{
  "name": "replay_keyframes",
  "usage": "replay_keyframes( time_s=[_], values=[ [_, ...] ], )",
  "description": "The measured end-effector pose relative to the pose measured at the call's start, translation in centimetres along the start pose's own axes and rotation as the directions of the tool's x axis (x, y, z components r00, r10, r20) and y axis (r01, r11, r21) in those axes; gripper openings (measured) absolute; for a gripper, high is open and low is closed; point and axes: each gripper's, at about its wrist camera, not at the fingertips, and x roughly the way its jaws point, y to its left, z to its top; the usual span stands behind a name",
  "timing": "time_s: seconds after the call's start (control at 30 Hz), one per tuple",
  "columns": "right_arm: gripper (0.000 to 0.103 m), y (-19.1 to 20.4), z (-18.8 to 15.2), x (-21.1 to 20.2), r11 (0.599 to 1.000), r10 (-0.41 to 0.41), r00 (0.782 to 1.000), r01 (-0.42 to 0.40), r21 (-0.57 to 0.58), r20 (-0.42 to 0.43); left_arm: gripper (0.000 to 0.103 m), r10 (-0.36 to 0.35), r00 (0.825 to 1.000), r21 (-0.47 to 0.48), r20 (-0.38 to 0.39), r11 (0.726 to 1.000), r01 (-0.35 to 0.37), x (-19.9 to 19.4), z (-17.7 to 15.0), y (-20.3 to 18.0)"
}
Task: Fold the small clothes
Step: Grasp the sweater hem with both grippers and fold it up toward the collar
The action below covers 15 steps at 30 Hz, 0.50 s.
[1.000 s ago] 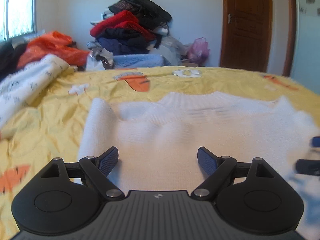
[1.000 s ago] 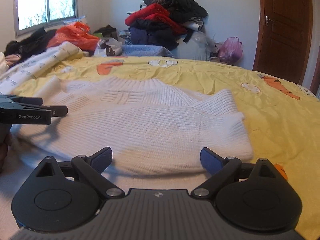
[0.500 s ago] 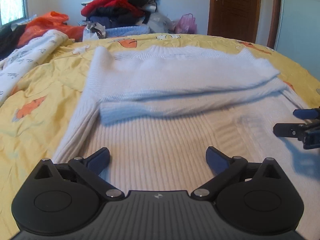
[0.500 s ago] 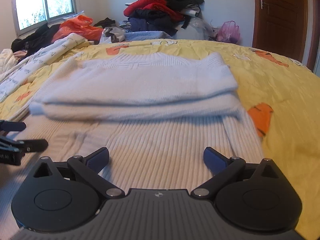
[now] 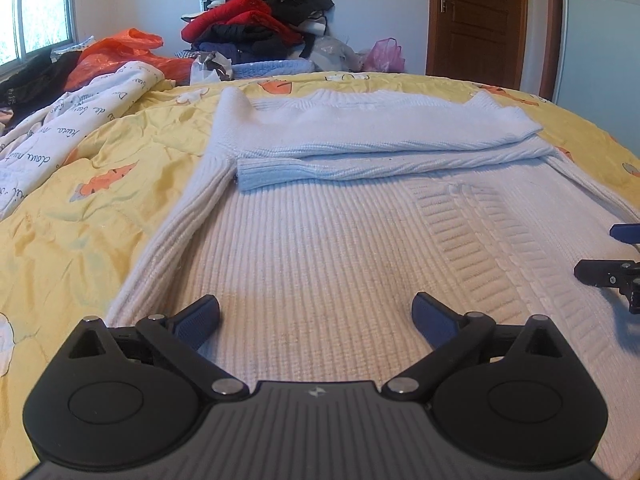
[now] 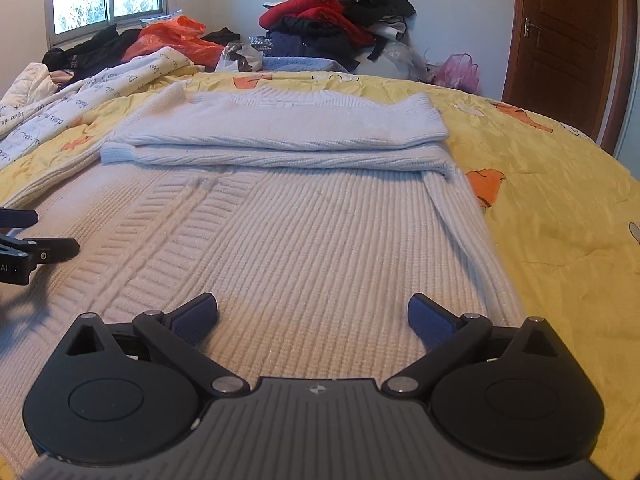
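Note:
A white ribbed knit sweater (image 5: pixel 340 240) (image 6: pixel 304 232) lies flat on the yellow bedspread (image 5: pixel 72 216) (image 6: pixel 560 216). Both of its sleeves (image 5: pixel 380 164) (image 6: pixel 280 156) are folded across the chest. My left gripper (image 5: pixel 316 316) hovers over the sweater's lower left part, open, nothing between its blue pads. Over the lower right part my right gripper (image 6: pixel 312 314) is open too and holds nothing. Each gripper's fingers show at the edge of the other's view: the right one's fingers (image 5: pixel 608 272) and the left one's fingers (image 6: pixel 44 250).
A white printed quilt (image 5: pixel 52 140) (image 6: pixel 80 96) lies bunched at the bed's left side. Beyond the bed's far edge stands a tall pile of clothes (image 5: pixel 260 28) (image 6: pixel 332 20), with orange bags (image 5: pixel 120 52) and a pink bag (image 6: pixel 456 70). A wooden door (image 5: pixel 484 20) is at the right.
Both grippers have drawn back from the folded sleeves toward the sweater's hem, and their jaws have widened slightly. The sweater lies still, with much more of its body now in view.

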Motion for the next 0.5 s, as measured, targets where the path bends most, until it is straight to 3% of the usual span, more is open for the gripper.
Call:
replay_keyframes(
  time_s=[0.23,0.5],
  values=[
    [0.102,0.4,0.1,0.1,1.0,-0.018,1.0,0.018,-0.002,-0.008,0.103,0.024,1.0,-0.001,-0.011,1.0,-0.024,-0.7,-0.3,-0.3],
    [0.103,0.9,-2.2,-2.3,0.999,-0.029,0.999,0.029,0.013,0.012,0.103,0.036,0.999,-0.006,0.011,0.999,-0.035,-3.6,-3.0,-0.6]
  ],
)
